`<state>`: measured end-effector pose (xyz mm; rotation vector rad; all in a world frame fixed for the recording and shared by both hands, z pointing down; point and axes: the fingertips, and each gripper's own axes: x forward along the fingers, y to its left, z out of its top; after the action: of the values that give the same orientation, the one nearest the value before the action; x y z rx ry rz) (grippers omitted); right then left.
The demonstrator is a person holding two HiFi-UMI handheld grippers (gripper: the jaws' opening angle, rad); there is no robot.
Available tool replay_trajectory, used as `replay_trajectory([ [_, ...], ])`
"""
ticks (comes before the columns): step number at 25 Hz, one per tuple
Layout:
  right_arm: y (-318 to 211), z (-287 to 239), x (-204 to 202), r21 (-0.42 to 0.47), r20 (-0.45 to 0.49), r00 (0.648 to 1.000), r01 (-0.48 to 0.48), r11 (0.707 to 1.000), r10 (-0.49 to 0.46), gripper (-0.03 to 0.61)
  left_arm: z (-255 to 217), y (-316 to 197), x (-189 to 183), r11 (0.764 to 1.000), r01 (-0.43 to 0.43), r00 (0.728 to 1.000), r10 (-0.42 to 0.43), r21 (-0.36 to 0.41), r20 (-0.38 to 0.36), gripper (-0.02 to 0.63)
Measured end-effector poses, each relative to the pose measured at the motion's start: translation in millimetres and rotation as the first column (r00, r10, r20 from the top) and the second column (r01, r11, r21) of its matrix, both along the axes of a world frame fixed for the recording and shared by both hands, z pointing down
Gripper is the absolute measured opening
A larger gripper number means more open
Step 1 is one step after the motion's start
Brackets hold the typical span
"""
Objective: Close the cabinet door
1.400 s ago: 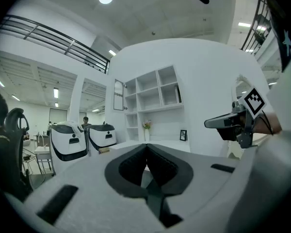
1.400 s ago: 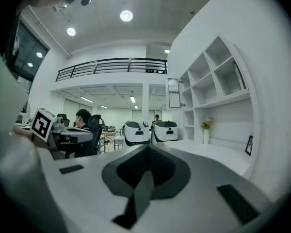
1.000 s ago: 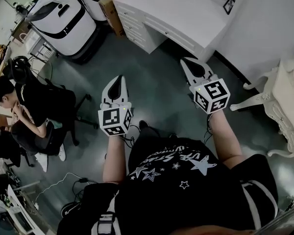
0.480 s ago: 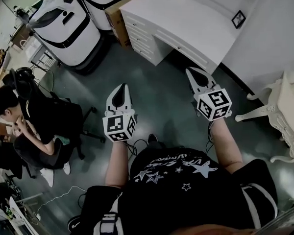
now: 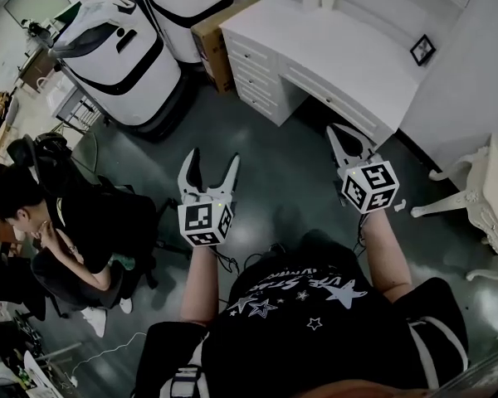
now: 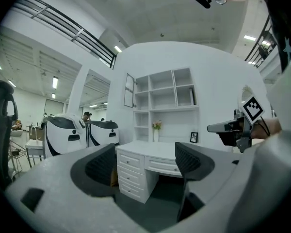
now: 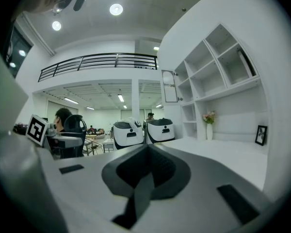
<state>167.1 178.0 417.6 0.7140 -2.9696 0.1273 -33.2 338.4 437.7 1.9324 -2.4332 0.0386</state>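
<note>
A small white cabinet door [image 6: 129,90] stands swung open at the upper left of the wall shelf unit [image 6: 165,96]; it also shows as the cabinet door [image 7: 169,86] in the right gripper view. Both grippers are held level in the air, well short of it. My left gripper [image 5: 210,162] has its jaws opening, spread wide with nothing between them; the desk shows through the gap of the left gripper [image 6: 145,161]. My right gripper [image 5: 339,135] is shut and empty, its right gripper pads [image 7: 146,166] meeting in a point. The door is out of the head view.
A white desk with drawers [image 5: 315,56] stands ahead, with a picture frame [image 5: 422,50] and a vase [image 6: 156,132] on it. A cardboard box [image 5: 216,36] and two big white machines [image 5: 124,56] are to its left. A seated person [image 5: 58,222] is left, an ornate white table [image 5: 490,197] right.
The desk has come nearer as both grippers moved forward toward it. The left gripper's jaws went from shut to wide open. The right gripper stayed shut.
</note>
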Motion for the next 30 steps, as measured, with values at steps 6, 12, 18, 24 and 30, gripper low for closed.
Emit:
replay_trajectory([
  [6, -33.5, 10.1, -19.5, -0.032, 0.005, 1.000, -0.031, 0.999, 0.031, 0.006, 11.1, -28.5, -29.3, 1.000, -0.005, 1.000, 0.005, -0.018, -0.009, 0.446],
  [12, -100.5, 15.4, -46.5, -0.043, 0.004, 0.999, -0.050, 0.998, 0.050, 0.006, 0.8, -78.8, -57.5, 1.000, -0.011, 1.000, 0.011, -0.004, 0.011, 0.453],
  [18, -194.0, 13.2, -92.3, -0.034, 0.023, 0.999, -0.041, 0.999, 0.042, 0.006, -5.3, -161.6, -100.1, 1.000, 0.000, 0.999, 0.000, -0.004, 0.036, 0.452],
  [24, -291.8, -4.3, -142.4, -0.038, 0.051, 0.999, -0.006, 0.999, 0.008, 0.006, -32.7, -252.0, -143.3, 0.998, 0.047, 0.997, -0.049, 0.033, 0.058, 0.451],
  [30, -372.6, -29.2, -190.3, 0.009, 0.062, 0.996, 0.058, 0.998, -0.058, 0.006, -59.1, -333.4, -177.2, 0.994, 0.076, 0.993, -0.082, 0.076, 0.083, 0.453],
])
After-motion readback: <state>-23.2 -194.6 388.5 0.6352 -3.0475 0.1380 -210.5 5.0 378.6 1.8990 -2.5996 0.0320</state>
